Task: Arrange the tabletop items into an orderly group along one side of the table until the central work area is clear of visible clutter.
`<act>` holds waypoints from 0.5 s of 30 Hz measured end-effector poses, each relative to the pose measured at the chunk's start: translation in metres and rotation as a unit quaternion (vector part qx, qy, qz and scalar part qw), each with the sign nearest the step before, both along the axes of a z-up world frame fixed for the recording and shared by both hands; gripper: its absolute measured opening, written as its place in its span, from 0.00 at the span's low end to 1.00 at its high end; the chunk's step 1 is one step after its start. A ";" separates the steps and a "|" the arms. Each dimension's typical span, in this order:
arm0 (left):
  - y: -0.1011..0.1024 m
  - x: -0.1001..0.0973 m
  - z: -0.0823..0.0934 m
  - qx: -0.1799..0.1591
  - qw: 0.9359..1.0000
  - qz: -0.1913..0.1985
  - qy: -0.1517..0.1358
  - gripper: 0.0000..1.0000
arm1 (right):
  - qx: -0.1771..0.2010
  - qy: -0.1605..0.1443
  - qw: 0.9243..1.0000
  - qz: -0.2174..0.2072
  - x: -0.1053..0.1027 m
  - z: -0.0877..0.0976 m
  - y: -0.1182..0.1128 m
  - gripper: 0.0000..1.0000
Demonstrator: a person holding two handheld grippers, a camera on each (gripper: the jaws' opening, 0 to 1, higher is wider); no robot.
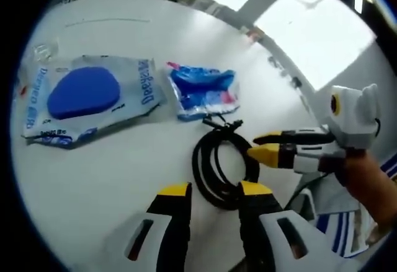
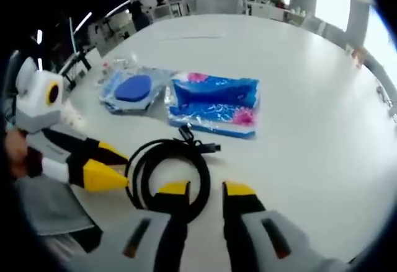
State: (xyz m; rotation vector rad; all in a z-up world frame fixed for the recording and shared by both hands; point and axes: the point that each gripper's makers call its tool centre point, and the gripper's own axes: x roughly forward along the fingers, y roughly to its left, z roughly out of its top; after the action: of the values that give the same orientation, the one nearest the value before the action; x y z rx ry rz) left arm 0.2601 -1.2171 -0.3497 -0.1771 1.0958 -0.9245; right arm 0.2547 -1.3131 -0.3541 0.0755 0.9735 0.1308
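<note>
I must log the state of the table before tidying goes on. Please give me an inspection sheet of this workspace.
Surface: white table, large bare areas.
Job's things: clear packet with blue oval pad; blue printed packet beside it, apart; coiled black cable in front of both.
Clutter: nothing seen beyond these three.
Grippers: left claw open, near the coil's edge; right claw open, one tip over the coil's rim. Contact cannot be told.
Cables: one black coil, plug ends toward the blue printed packet.
Surroundings: bright windows, desks and a person far behind; a hand holding the right claw.
</note>
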 end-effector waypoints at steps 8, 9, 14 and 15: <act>0.001 0.002 0.008 -0.008 1.000 -0.002 -0.013 0.34 | -0.002 -0.016 1.000 0.003 0.003 0.010 0.001 0.25; 0.002 0.002 0.008 -0.009 1.000 -0.001 -0.016 0.37 | -0.001 -0.018 1.000 0.004 0.004 0.011 0.002 0.26; 0.004 0.003 0.012 -0.010 0.999 -0.009 -0.029 0.43 | -0.003 -0.026 1.000 0.009 0.007 0.017 0.004 0.27; 0.004 0.003 0.013 -0.011 0.999 -0.013 -0.032 0.46 | -0.004 -0.030 0.999 0.009 0.008 0.019 0.005 0.28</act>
State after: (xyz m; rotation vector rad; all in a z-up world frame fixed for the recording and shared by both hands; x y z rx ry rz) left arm 0.2628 -1.2135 -0.3364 -0.1501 1.0311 -0.9592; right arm 0.2625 -1.3084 -0.3354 0.0559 0.9146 0.1457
